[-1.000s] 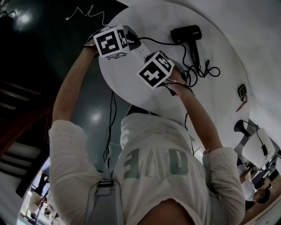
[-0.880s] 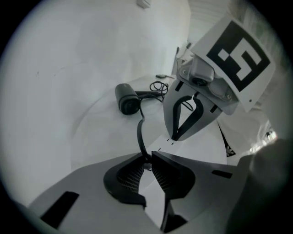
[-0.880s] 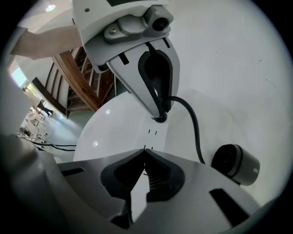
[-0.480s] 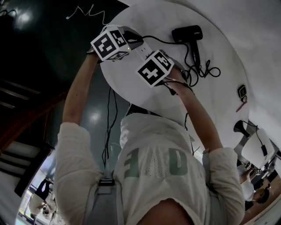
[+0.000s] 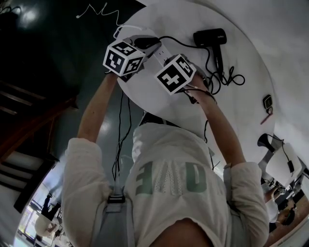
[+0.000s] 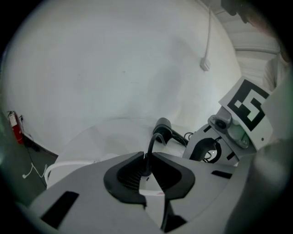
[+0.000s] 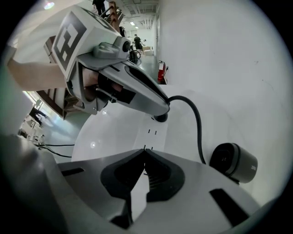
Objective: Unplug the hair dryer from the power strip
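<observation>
A black hair dryer (image 5: 208,36) lies on the round white table (image 5: 241,111), and its cord (image 7: 198,128) runs to a black plug (image 7: 160,117) at the white power strip (image 7: 149,136). My left gripper (image 6: 146,161) is shut on that plug, whose cord rises from between the pads toward the hair dryer (image 6: 163,127). Whether the plug's pins still sit in the strip I cannot tell. My right gripper (image 7: 145,150) points steeply down, shut with its tips together, over the strip's near end. In the head view both marker cubes crowd over the power strip (image 5: 161,52).
The hair dryer's spare cord (image 5: 227,77) lies in loops on the table. A small black object (image 5: 267,101) and a red pen (image 5: 265,117) sit near the table's right edge. A thin white cable (image 5: 96,10) lies on the dark floor beyond it. Stairs are at the left.
My left gripper has rolled about its own line, so its cube shows other faces, and its arm has shifted slightly right. The right gripper has stayed still.
</observation>
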`<action>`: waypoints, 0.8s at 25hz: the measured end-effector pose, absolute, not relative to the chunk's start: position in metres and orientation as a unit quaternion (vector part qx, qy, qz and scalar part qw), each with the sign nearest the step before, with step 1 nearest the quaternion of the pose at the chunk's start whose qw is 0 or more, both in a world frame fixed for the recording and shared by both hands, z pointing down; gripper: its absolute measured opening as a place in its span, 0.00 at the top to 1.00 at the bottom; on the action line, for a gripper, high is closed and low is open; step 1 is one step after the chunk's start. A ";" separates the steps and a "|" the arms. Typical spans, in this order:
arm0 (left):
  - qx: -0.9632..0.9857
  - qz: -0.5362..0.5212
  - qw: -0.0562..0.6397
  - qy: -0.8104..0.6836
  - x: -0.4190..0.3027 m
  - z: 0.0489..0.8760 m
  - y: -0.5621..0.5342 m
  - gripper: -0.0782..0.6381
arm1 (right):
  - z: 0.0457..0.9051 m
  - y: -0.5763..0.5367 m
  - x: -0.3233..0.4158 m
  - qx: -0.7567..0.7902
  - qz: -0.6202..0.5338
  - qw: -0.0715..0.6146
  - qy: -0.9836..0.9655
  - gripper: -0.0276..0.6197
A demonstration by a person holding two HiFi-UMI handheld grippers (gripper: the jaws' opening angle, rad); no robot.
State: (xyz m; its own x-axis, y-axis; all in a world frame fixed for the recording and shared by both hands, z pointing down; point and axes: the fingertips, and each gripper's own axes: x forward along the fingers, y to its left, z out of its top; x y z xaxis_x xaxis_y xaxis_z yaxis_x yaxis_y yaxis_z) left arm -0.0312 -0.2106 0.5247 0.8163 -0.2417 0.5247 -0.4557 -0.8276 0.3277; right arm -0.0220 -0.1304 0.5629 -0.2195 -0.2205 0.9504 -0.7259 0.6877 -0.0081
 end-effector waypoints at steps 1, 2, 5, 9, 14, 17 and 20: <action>0.924 0.235 0.219 -0.204 -0.032 0.524 -0.210 0.81 | 0.563 -0.131 -0.022 0.319 0.238 0.536 -0.745 0.93; 0.924 0.240 0.202 -0.219 -0.032 0.524 -0.209 0.81 | 0.563 -0.131 -0.021 0.320 0.243 0.534 -0.744 0.93; 0.924 0.263 0.121 -0.252 -0.036 0.522 -0.202 0.82 | 0.562 -0.131 -0.023 0.317 0.263 0.525 -0.744 0.93; 0.918 0.258 0.097 -0.286 -0.036 0.517 -0.200 0.82 | 0.561 -0.128 -0.023 0.320 0.241 0.534 -0.744 0.93; 0.903 0.146 0.251 -0.317 -0.037 0.509 -0.208 0.81 | 0.558 -0.130 -0.020 0.327 0.254 0.514 -0.751 0.93; 0.924 0.181 0.136 -0.307 -0.035 0.505 -0.203 0.82 | 0.559 -0.130 -0.021 0.332 0.258 0.507 -0.753 0.93; 0.943 0.160 -0.034 -0.291 -0.019 0.443 -0.207 0.82 | 0.561 -0.131 -0.021 0.327 0.262 0.505 -0.755 0.93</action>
